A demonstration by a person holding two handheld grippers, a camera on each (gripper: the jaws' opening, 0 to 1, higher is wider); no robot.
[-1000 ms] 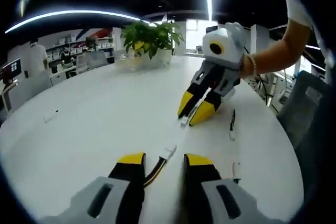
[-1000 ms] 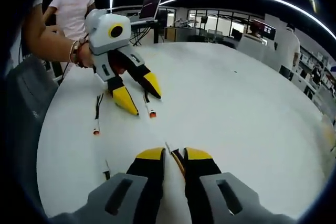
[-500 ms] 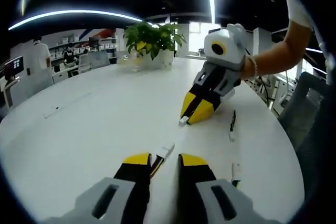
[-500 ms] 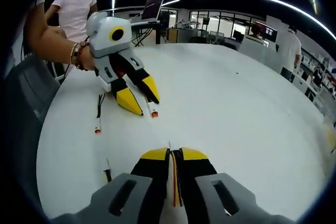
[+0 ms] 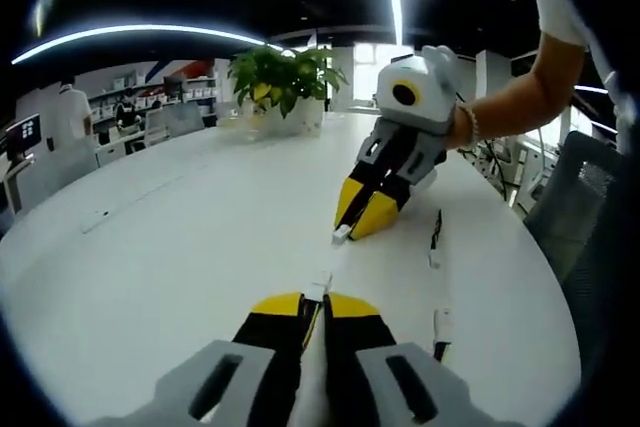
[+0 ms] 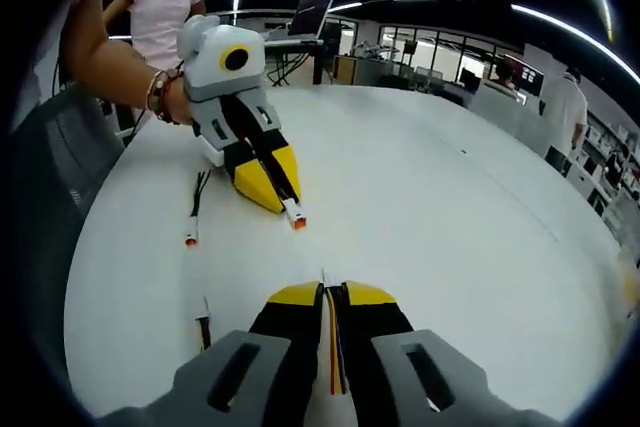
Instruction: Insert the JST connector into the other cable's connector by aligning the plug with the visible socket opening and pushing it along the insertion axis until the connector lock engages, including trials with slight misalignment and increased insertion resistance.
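Note:
In the left gripper view my left gripper [image 5: 314, 302] is shut on a wired cable whose white JST connector [image 5: 320, 285] pokes out past the tips. Farther along the white table [image 5: 190, 207] my right gripper [image 5: 362, 215] is shut on the other cable, its white connector [image 5: 341, 234] pointing toward mine, a gap apart. In the right gripper view my right gripper [image 6: 333, 293] pinches thin coloured wires [image 6: 335, 347]. The left gripper [image 6: 268, 183] sits beyond it, holding a white connector with a red tip [image 6: 295, 216].
Spare cables lie beside the grippers [image 5: 434, 239], [image 5: 438, 327], [image 6: 193, 219], [image 6: 203, 323]. A potted plant [image 5: 285, 72] stands at the table's far end. A grey chair [image 5: 590, 217] is beside the table. A person in a pink shirt [image 6: 165, 12] stands near a laptop [image 6: 318, 7].
My left jaws have closed from wide open onto the cable. The right jaws went from slightly apart to shut on theirs.

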